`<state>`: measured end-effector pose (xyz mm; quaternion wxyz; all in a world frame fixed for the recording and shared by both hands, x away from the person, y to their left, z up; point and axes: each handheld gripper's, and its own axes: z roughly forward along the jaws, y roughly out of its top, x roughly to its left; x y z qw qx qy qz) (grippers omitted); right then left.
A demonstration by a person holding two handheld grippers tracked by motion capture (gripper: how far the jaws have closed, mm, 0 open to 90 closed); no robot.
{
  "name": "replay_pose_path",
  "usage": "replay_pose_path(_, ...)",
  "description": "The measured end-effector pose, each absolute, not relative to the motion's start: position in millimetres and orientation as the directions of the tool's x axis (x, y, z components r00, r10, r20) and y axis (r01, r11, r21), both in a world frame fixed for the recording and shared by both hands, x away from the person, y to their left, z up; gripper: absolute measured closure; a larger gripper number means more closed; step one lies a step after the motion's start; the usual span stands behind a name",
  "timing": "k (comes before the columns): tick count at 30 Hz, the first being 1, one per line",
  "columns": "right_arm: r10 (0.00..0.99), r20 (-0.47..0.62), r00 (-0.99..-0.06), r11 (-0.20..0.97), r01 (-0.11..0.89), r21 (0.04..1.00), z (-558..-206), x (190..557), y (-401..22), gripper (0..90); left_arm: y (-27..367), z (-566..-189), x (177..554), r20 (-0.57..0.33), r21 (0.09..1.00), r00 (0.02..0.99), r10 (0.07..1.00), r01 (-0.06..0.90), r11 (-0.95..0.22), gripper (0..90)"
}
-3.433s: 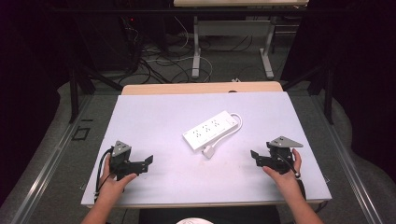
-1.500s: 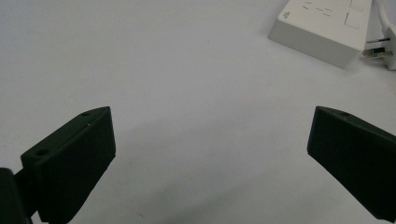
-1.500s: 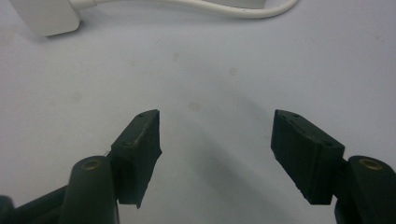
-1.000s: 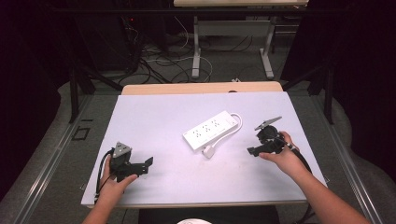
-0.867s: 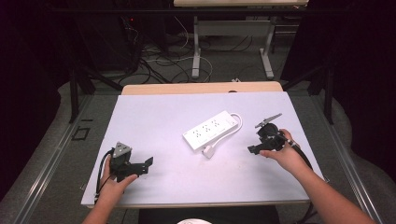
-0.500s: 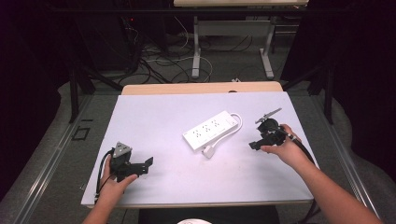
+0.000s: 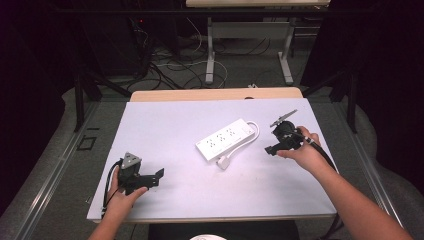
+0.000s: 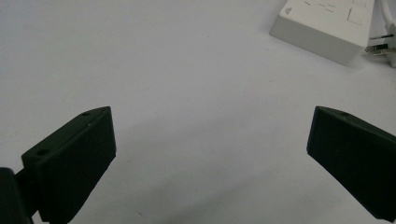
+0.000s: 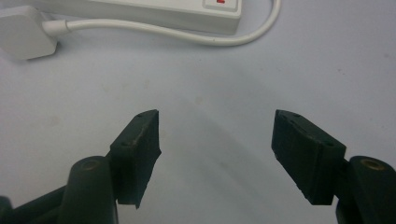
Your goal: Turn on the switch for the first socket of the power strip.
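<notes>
A white power strip [image 7: 225, 139] lies slantwise in the middle of the pale table [image 7: 170, 120], its white cable [image 7: 256, 131] looping round to a white plug [image 7: 224, 162] at its near side. My right gripper [image 7: 270, 149] hovers just right of the strip, tilted down toward the table, jaws open and empty. In the right gripper view the strip [image 9: 154, 11], cable [image 9: 252, 35] and plug [image 9: 25, 32] lie ahead of my right gripper [image 9: 215, 137]. My left gripper [image 7: 159, 177] rests open at the near left. In the left gripper view the strip's corner [image 8: 327, 25] lies far ahead of my left gripper [image 8: 210, 154].
A wooden board [image 7: 215, 94] borders the table's far edge. Beyond it, on the floor, are tangled cables [image 7: 175, 62] and the metal legs of another desk [image 7: 210, 55]. Dark curtains close off both sides.
My right gripper has moved away from the table's near right edge, going farther from me and a little upward, closer to the strip's cable end. The left gripper has kept still.
</notes>
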<state>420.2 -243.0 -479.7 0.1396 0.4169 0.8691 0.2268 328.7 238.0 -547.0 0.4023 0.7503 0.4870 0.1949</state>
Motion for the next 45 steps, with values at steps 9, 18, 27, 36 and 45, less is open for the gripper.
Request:
replay_pose_path(9,0.773,-0.068,-0.631,0.569,0.642,0.514,-481,426,-237,32.0,238,-547,329,-0.097,0.792,0.45,0.888,0.575,-0.205,1.5)
replay_pose_path(18,0.783,-0.04,-0.621,0.551,0.663,0.506,-482,433,-228,32.1,237,-548,329,-0.094,0.795,0.448,0.889,0.571,-0.203,1.6)
replay_pose_path(27,0.778,-0.056,-0.626,0.554,0.642,0.53,-474,440,-221,32.7,237,-548,329,-0.096,0.795,0.448,0.889,0.571,-0.203,1.6)
replay_pose_path(36,0.785,-0.036,-0.619,0.528,0.637,0.561,-468,449,-208,34.5,237,-549,329,-0.097,0.793,0.448,0.889,0.575,-0.203,1.7)
replay_pose_path(45,0.801,-0.017,-0.598,0.496,0.648,0.578,-465,456,-200,35.9,237,-549,329,-0.097,0.792,0.449,0.888,0.576,-0.204,1.7)
